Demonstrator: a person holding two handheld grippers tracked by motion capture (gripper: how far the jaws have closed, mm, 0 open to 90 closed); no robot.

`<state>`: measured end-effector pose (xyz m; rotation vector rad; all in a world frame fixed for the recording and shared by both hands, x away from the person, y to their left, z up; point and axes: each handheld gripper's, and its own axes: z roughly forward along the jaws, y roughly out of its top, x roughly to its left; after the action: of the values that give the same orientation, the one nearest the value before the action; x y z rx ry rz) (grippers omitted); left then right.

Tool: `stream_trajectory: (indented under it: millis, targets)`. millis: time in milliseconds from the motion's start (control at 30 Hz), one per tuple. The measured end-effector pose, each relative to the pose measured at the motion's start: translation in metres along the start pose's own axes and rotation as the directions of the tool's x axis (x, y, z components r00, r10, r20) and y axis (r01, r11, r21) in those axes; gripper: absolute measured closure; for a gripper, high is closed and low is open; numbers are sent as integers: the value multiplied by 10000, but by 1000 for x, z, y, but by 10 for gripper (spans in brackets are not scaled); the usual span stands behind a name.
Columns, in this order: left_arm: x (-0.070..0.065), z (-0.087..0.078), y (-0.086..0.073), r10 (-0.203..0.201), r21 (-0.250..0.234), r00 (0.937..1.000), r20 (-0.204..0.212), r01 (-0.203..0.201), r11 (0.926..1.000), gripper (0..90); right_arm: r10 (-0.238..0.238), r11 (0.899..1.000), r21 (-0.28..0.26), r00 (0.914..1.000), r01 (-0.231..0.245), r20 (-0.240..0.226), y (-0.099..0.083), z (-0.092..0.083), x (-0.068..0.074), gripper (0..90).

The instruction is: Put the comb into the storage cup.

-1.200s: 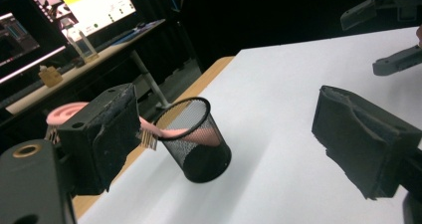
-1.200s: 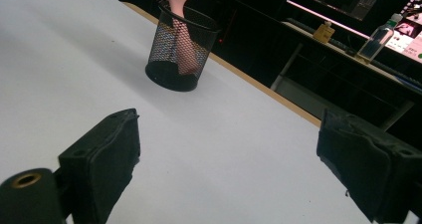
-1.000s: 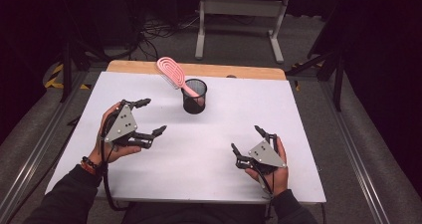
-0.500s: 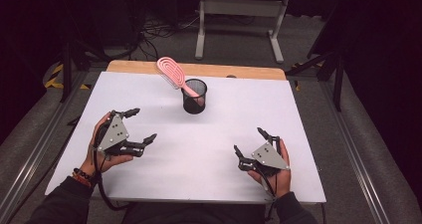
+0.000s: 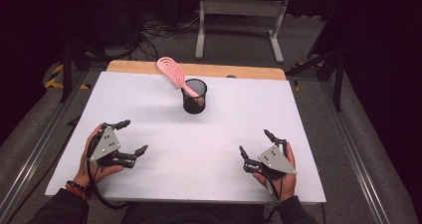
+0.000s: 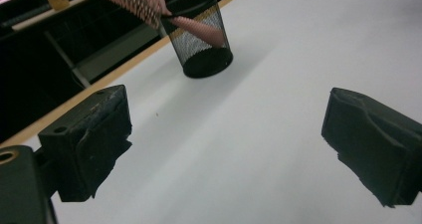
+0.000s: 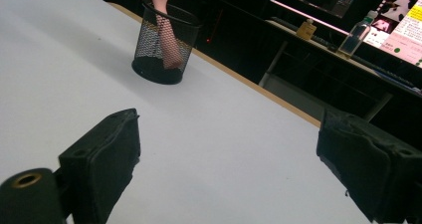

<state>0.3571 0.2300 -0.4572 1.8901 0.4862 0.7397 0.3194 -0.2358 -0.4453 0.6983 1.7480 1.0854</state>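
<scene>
In the high view a black wire-mesh pen cup [image 5: 194, 97] stands upright on the white tabletop [image 5: 234, 114], a little above the middle of the frame, and a pink plastic hairbrush [image 5: 175, 76] sits in it handle down, its oval head leaning out over the rim toward the upper left. The left hand-held gripper [image 5: 133, 137] lies at the lower left of that view, held in a hand low over the white surface, well apart from the cup; its jaws have just been opening and now stand wide with nothing between them (only bare tabletop shows in the gap). In the left gripper view the two black jaws sit at the lower left and right edges, with the cup [image 6: 201, 40] and the brush [image 6: 149, 2] at the top of the frame. The right hand-held gripper [image 5: 255, 143] rests at the lower right of the high view, likewise spread wide and holding nothing. In the right gripper view the cup [image 7: 164, 45] stands in the upper left, the brush handle [image 7: 166, 30] showing through the mesh.
</scene>
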Motion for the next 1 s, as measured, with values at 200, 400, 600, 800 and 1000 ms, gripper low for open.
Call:
stream_trajectory:
  millis: [200,400,600,800,1000]
  targets:
    - [-1,-3,-19,-563,325,9984,66,561,9979,61,148,9998,118,9999,-149,20,-5,-5,-5,106]
    - [3,-1,-27,-926,599,9956,112,918,9940,59,225,9994,276,9995,-219,-209,-9,-3,-5,104]
    - [3,4,-25,-709,698,9973,193,694,9951,59,342,9994,126,9985,-337,-418,-7,1,-5,104]
    - [3,3,-23,-535,654,9984,189,522,9965,55,241,9996,160,9990,-235,-383,-9,0,-3,104]
    - [4,1,-23,-557,554,9981,268,541,9970,54,335,9993,154,9990,-330,-309,-8,-2,-6,104]
